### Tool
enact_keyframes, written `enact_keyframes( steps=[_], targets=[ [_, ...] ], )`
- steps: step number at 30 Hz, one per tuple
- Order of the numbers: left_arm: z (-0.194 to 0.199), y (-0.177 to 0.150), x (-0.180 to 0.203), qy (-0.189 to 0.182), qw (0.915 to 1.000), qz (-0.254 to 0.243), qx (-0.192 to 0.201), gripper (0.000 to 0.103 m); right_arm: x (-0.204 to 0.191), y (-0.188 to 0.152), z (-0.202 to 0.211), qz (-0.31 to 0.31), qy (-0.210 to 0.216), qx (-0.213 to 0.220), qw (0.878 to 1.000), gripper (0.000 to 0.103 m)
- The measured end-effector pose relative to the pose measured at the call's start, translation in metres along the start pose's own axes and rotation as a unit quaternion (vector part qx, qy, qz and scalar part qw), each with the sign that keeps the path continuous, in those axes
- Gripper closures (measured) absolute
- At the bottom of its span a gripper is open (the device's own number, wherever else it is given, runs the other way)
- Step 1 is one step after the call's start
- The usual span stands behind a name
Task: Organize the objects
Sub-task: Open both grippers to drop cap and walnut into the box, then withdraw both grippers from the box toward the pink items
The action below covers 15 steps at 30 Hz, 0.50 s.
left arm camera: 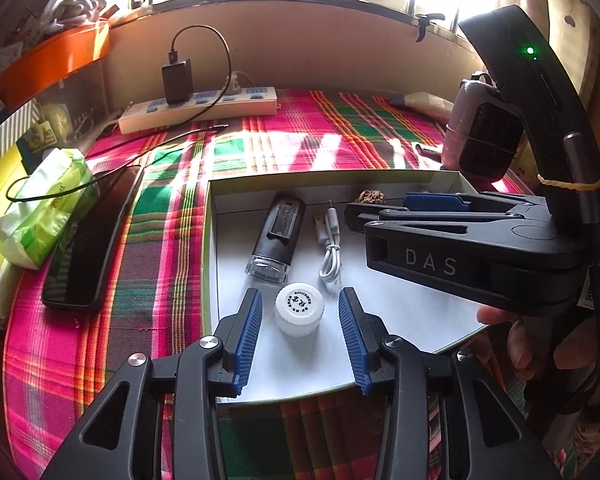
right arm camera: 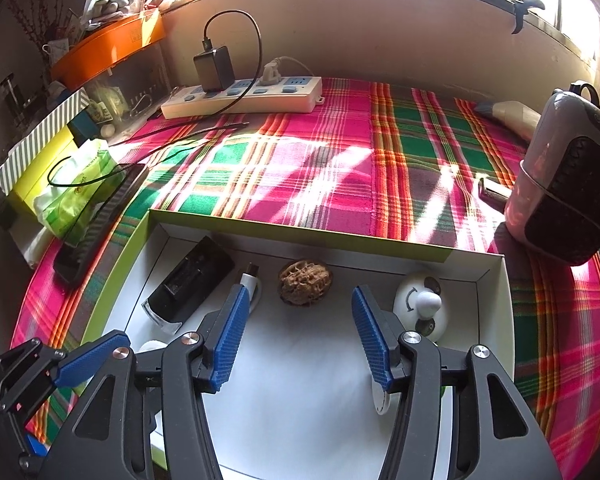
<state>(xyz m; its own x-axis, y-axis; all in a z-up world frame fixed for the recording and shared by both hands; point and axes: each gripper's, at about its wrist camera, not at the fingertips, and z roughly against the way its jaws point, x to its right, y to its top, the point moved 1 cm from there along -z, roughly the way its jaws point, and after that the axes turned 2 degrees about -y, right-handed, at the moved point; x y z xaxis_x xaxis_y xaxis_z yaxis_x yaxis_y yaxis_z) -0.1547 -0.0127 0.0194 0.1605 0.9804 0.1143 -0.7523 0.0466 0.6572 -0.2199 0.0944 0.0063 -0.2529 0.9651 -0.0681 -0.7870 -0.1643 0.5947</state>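
Both sets of tongs are held apart and empty over the open box (left arm camera: 210,240) near the table's front edge. The left tongs (left arm camera: 300,336) are spread around the white cap (left arm camera: 299,307); the right tongs (right arm camera: 296,338) are aimed at the walnut (right arm camera: 306,282). The round walnut could be squeezed out sideways. A plaid cloth (right arm camera: 340,152) is spread below a sunlit window.

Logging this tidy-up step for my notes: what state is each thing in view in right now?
left gripper: open, straddling the bottle, not touching
right gripper: open, holding nothing
white bottle: upright in box, cap on
box: open, no lid
white cable: coiled, lying in box
black device: lying flat in box
walnut: resting by box's far wall
charger: plugged into power strip
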Motion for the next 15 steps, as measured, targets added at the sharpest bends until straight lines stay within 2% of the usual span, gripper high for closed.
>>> enact_keyframes(
  steps=[15],
  targets=[
    [0.033,-0.013,0.008,0.004,0.9998,-0.004,0.02,0.065,-0.001,-0.021,0.039,-0.011,0.004,0.029,1.0,0.048]
  ],
)
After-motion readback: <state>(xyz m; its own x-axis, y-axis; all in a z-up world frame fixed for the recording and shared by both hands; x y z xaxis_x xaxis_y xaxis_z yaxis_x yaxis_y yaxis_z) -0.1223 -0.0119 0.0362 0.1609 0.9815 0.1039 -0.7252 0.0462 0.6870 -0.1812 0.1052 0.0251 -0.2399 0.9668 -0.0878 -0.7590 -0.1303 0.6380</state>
